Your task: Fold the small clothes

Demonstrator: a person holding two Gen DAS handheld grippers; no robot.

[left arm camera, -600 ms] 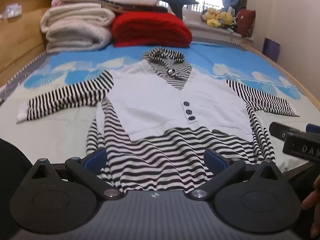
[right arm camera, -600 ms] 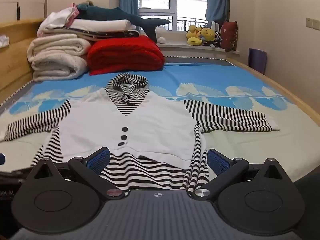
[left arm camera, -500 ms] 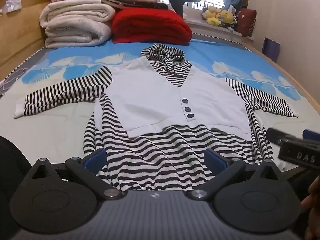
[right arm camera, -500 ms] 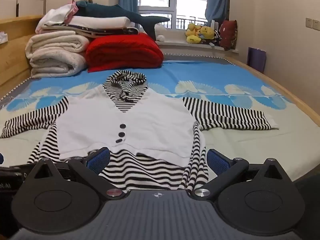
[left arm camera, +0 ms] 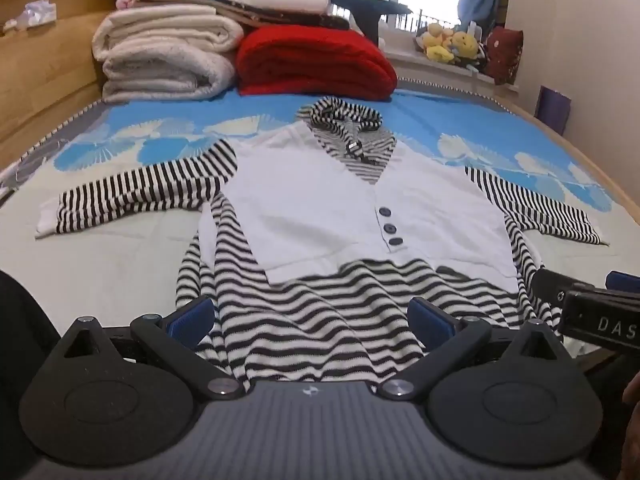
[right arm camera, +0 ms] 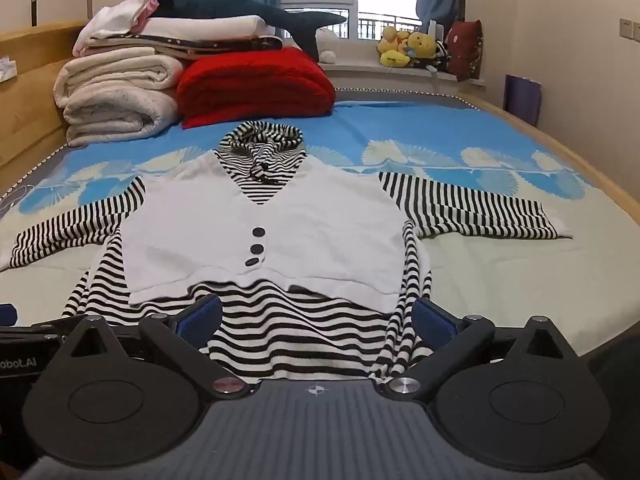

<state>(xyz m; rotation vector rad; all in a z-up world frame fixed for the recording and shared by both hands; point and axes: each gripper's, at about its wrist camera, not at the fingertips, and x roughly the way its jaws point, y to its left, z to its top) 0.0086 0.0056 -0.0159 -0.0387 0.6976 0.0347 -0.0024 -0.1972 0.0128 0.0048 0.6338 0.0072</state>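
Note:
A small top (left arm camera: 320, 216) (right arm camera: 280, 232) lies flat on the bed, face up: white vest front with three dark buttons, black-and-white striped sleeves spread to both sides, striped hood at the far end. My left gripper (left arm camera: 312, 316) hovers open over the striped hem, nothing between its blue pads. My right gripper (right arm camera: 316, 316) is also open, just above the hem's right part. In the left wrist view the right gripper's body (left arm camera: 592, 312) shows at the right edge.
Folded white blankets (right arm camera: 116, 96) and a red blanket (right arm camera: 256, 84) are stacked at the bed's far end, a plush shark (right arm camera: 248, 12) on top. Wooden bed frame (left arm camera: 40, 64) on the left, wall on the right, plush toys (right arm camera: 408, 48) on the sill.
Both grippers have drawn slightly closer to the top's hem and tipped a little; the garment lies as before and both stay open.

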